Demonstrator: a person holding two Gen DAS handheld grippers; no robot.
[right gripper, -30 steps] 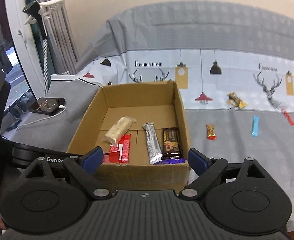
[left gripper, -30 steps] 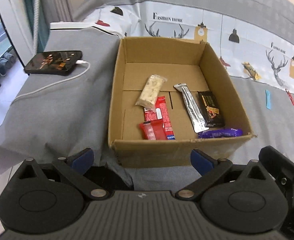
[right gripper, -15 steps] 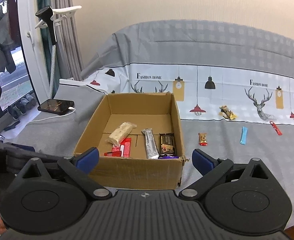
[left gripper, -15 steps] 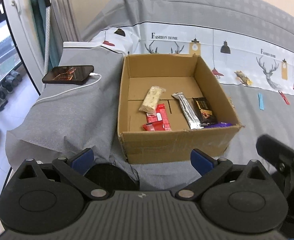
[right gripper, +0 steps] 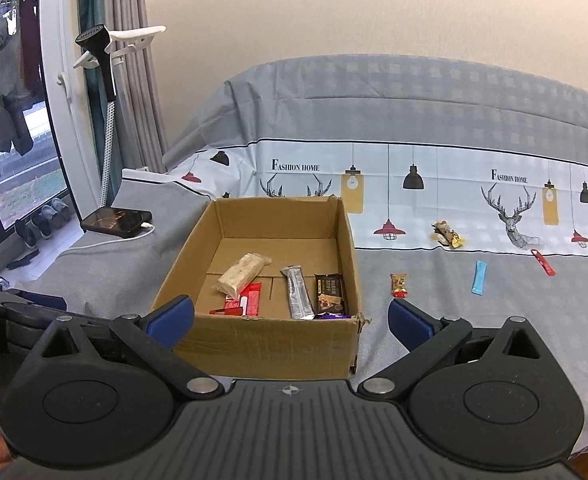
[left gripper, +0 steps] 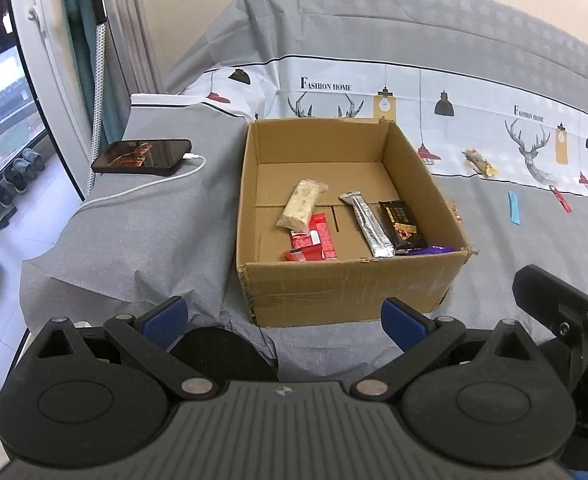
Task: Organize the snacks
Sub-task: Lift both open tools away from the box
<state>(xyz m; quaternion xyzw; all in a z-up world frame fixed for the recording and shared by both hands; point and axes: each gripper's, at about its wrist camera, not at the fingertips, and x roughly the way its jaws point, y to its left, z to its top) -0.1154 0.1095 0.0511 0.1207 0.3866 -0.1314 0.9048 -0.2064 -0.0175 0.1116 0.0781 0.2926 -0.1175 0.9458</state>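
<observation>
Now both my left gripper [left gripper: 282, 316] and right gripper [right gripper: 290, 322] hang released, empty, short of the cardboard box [right gripper: 270, 340] near rim; bare bedspread [right gripper: 474, 320] lies rightward.

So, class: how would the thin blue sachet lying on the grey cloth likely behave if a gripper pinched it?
The blue sachet looks flat and narrow, so probably light and floppy. Lying flush on the grey cloth, it may slide rather than lift. It seems unlikely to roll.

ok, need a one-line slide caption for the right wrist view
Open right gripper facing a cardboard box partly filled with snack bars, with four more snacks scattered on the grey bedspread.
</observation>
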